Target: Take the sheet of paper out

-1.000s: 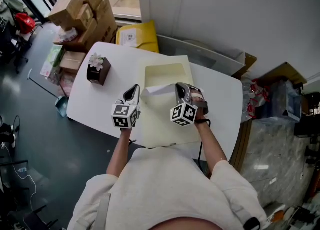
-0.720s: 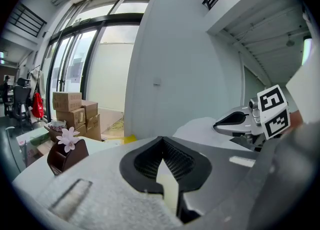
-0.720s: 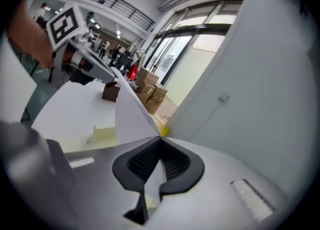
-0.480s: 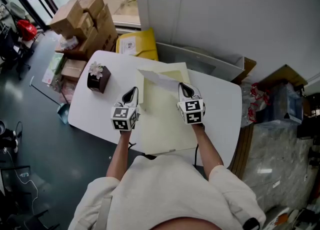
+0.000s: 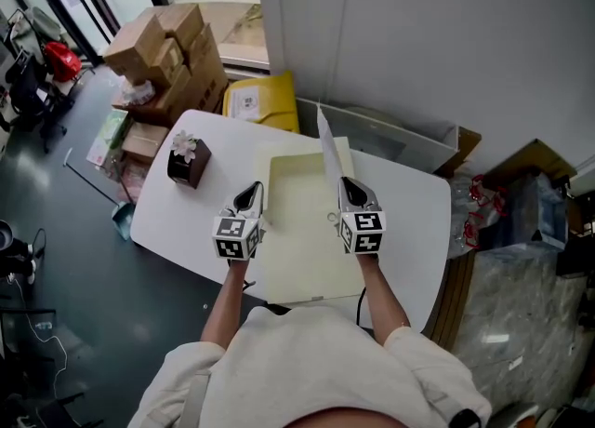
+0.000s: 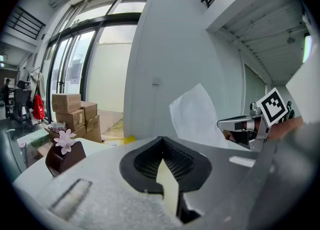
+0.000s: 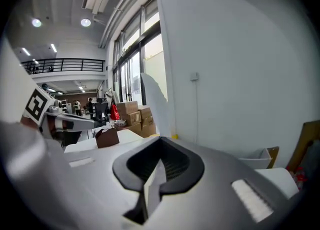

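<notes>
A pale yellow folder (image 5: 302, 226) lies on the white table (image 5: 414, 198). My left gripper (image 5: 251, 193) is shut on the folder's left edge; a yellow strip of it shows between the jaws in the left gripper view (image 6: 167, 186). My right gripper (image 5: 347, 184) is shut on a white sheet of paper (image 5: 326, 147), which stands on edge above the folder's far end. The sheet (image 6: 197, 116) rises beside the right gripper (image 6: 245, 124) in the left gripper view. In the right gripper view the sheet (image 7: 155, 104) runs up from the closed jaws (image 7: 159, 161).
A brown box with a white flower (image 5: 186, 158) stands on the table's left part. Cardboard boxes (image 5: 167, 45) and a yellow bag (image 5: 260, 100) sit on the floor beyond. A grey bin (image 5: 390, 124) lies against the wall behind the table.
The right gripper rolled upright and rose, and the white sheet swung from lying over the folder to standing on edge. The left gripper stayed on the folder's edge.
</notes>
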`<state>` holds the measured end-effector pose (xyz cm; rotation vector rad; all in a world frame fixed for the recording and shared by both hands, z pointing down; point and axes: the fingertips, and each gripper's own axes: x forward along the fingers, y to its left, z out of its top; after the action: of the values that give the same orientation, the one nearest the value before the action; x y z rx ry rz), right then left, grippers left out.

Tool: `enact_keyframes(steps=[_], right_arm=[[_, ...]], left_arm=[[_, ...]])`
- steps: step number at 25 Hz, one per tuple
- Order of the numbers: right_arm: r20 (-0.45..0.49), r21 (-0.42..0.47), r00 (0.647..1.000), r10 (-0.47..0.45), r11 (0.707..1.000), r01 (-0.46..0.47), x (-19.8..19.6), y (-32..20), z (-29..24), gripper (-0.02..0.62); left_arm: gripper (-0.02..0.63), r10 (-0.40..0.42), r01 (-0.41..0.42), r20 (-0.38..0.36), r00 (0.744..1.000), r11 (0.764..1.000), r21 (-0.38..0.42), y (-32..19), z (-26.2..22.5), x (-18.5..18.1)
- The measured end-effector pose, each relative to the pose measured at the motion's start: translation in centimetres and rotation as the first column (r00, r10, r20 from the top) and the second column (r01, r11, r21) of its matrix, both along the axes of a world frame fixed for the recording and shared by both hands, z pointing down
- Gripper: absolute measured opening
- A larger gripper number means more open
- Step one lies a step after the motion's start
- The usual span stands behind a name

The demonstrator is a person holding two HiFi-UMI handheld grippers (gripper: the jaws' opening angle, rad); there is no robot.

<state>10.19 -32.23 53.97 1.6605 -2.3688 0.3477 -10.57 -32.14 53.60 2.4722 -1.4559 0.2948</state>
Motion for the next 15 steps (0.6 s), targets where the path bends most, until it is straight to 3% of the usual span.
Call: enact_keyframes(steps=[15], right_arm=[[-0.073, 0.012, 0.997, -0.011, 1.000, 0.012, -0.17, 0.03, -0.32, 0.002]], left_arm=[[0.000, -0.010, 0.010, -0.014, 1.000, 1.000, 0.015, -0.67, -0.65, -0.86]])
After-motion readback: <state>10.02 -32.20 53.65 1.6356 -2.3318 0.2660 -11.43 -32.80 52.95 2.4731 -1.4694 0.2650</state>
